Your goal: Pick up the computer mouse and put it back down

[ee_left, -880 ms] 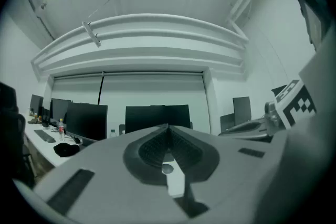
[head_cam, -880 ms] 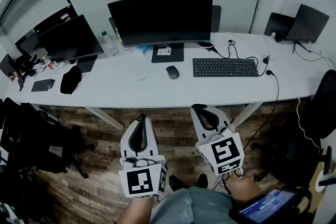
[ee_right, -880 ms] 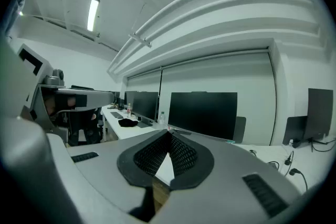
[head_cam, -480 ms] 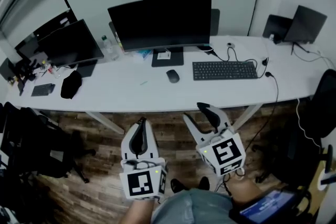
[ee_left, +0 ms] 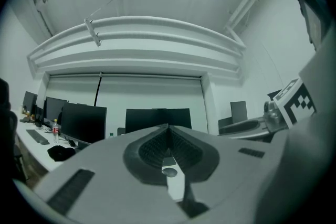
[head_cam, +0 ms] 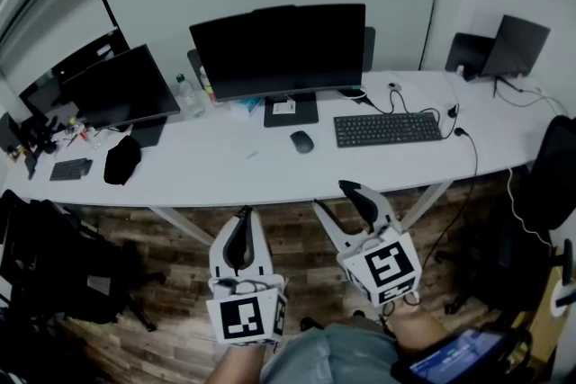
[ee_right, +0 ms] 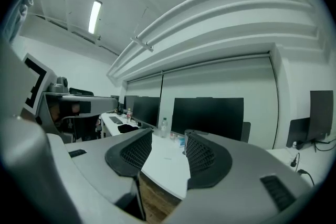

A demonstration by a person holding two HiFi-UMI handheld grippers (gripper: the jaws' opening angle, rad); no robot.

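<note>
The dark oval computer mouse [head_cam: 301, 141] lies on the long white desk [head_cam: 225, 166], left of the black keyboard [head_cam: 388, 129], with its long axis running roughly away from the person. It is well ahead of both grippers. The right gripper [head_cam: 342, 200] (jaws apart, empty) looks nearer than the left gripper [head_cam: 241, 225], whose jaws are together on nothing.

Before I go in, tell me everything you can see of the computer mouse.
The computer mouse is a small, dark, rounded oval, smooth and plastic-looking; no cable shows. It lies flat on the white desk, just in front of the monitor stand and left of the keyboard, apart from both. Only the desk touches it: the left gripper and right gripper hover short of the desk edge, clear of it.
</note>
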